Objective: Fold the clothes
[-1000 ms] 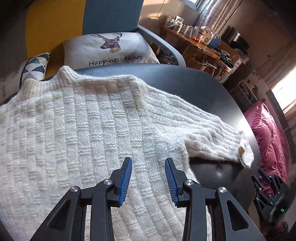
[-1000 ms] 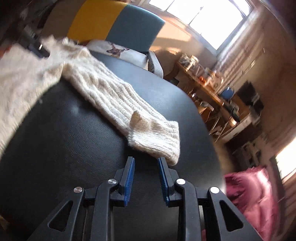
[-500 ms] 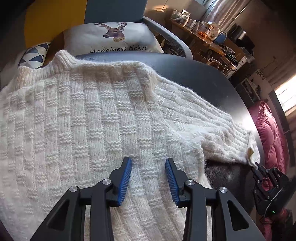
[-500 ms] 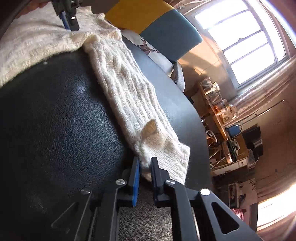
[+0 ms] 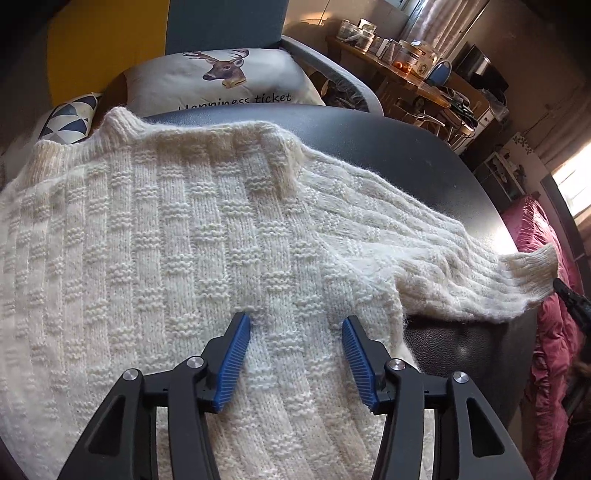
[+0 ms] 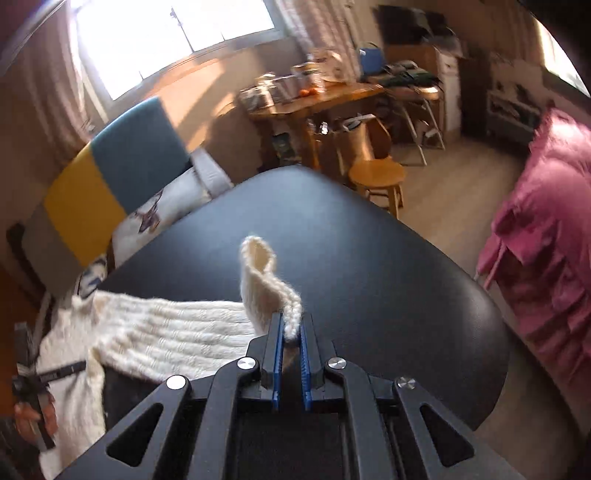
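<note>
Right claw (image 6: 291,332) clamped on sweater cuff (image 6: 258,258); left claw (image 5: 295,332) spread over sweater body.

Bright window (image 6: 177,26) glare, warm sidelight, dim corners, fisheye edge warp, right view motion-blurred.

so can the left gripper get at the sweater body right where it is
Probably yes. The left gripper hangs open just over the sweater, nothing lying between its fingers and the knit. The right gripper is off at the sleeve cuff, clear of that spot.
</note>
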`<state>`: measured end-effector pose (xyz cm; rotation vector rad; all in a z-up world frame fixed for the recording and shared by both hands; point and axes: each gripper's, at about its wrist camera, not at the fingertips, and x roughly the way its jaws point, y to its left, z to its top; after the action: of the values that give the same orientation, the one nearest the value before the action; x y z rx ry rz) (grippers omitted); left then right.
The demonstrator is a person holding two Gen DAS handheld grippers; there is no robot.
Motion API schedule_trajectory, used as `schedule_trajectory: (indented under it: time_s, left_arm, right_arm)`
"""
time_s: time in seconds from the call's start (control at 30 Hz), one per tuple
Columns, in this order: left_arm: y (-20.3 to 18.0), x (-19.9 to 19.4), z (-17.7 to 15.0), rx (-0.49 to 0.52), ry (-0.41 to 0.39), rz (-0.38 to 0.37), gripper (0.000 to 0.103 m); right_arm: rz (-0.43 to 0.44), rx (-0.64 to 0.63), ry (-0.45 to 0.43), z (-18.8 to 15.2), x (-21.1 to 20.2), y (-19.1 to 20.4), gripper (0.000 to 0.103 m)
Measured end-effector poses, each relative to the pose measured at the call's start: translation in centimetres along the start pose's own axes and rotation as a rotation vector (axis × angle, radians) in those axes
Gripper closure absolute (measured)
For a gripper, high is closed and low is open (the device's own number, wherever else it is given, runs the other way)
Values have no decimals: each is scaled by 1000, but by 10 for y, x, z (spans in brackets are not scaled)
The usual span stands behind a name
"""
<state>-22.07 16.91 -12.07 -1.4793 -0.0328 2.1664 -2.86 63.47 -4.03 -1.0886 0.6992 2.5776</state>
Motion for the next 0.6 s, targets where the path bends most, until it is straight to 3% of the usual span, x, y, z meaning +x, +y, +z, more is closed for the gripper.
schedule_trajectory:
  time_s: [0.1, 0.27, 0.4, 0.47, 0.6]
  left_arm:
    - [1, 1, 0, -2, 0, -1, 48]
    - [-3, 1, 0, 14, 8, 18, 47]
    - [-3, -1, 4, 5, 30, 21, 47]
    - [-3, -3, 9, 7, 26, 22, 46]
    - [-4, -10, 21, 22, -2, 26, 47]
  right_arm:
    - [-8, 192, 19, -10, 7, -52, 99]
    - [-70, 301, 65, -43, 14, -87, 101]
    - [-7, 229, 16, -42, -1, -69, 95]
    - [59, 170, 25, -32, 0, -49, 83]
    - [57, -19, 75, -18, 21, 4, 82]
